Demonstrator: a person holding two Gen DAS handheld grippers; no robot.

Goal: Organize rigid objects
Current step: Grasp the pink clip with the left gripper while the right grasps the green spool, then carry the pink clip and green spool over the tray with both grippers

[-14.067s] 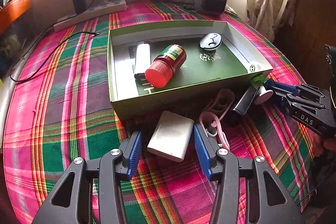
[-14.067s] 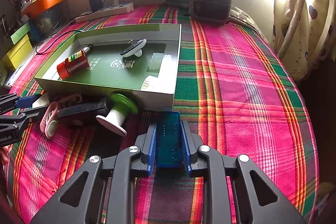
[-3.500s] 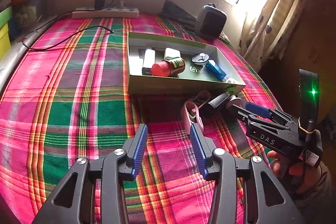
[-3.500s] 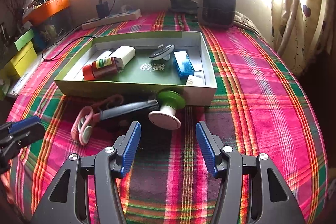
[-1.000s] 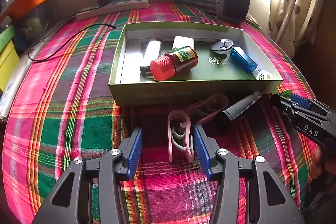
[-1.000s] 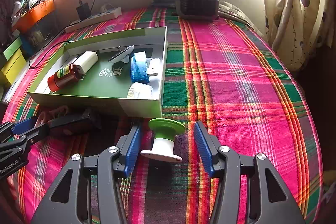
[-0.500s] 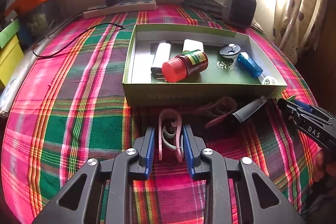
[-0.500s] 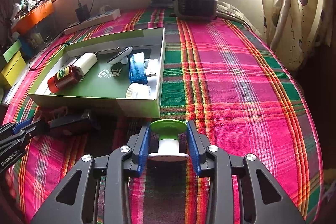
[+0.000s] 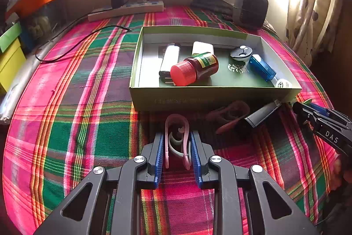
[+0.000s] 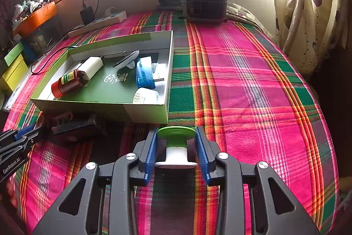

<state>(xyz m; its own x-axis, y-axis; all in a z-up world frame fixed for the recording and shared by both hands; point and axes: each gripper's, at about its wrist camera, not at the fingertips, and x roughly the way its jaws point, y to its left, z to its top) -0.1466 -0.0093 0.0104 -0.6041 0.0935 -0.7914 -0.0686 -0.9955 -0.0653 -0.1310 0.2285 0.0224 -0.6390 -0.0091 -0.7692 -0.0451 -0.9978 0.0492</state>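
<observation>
- Two hand-held grippers over a bed-like surface spread with a plaid cloth (image 9: 66, 116) in pink, green and orange; bright window behind.
- Centre of the cloth: shallow green box (image 9: 198, 98), open-topped, already holding a red-capped brown bottle (image 9: 193, 68) on its side, a white bar-shaped device (image 9: 169, 57), a round dark fob (image 9: 241, 53) and a blue translucent case (image 9: 261, 67).
- Just in front of the box, on the cloth: a dark flat handle-like tool (image 9: 261, 113) and a reddish loop (image 9: 228, 112), both still outside, untouched.
- Left gripper (image 9: 177, 153), close to the box's near wall: closed nearly as far as it goes, pads pinching a pink U-shaped clip (image 9: 177, 138) across its two thin legs.
- Right gripper (image 10: 177, 149), beside the box's near right corner: partly closed, pads pressed on the rims of a green-and-white spool (image 10: 177, 147), lying with its green end toward the box.
- Risks, as judgement only:
  - springy clip legs flexing inward, then squirting out of the pads during a lift;
  - round spool rims giving small contact, so a tilt or quick swing likely to roll it free;
  - both loads headed for one crowded box, so a collision between grippers, or a knock against the bottle, quite possible.
</observation>
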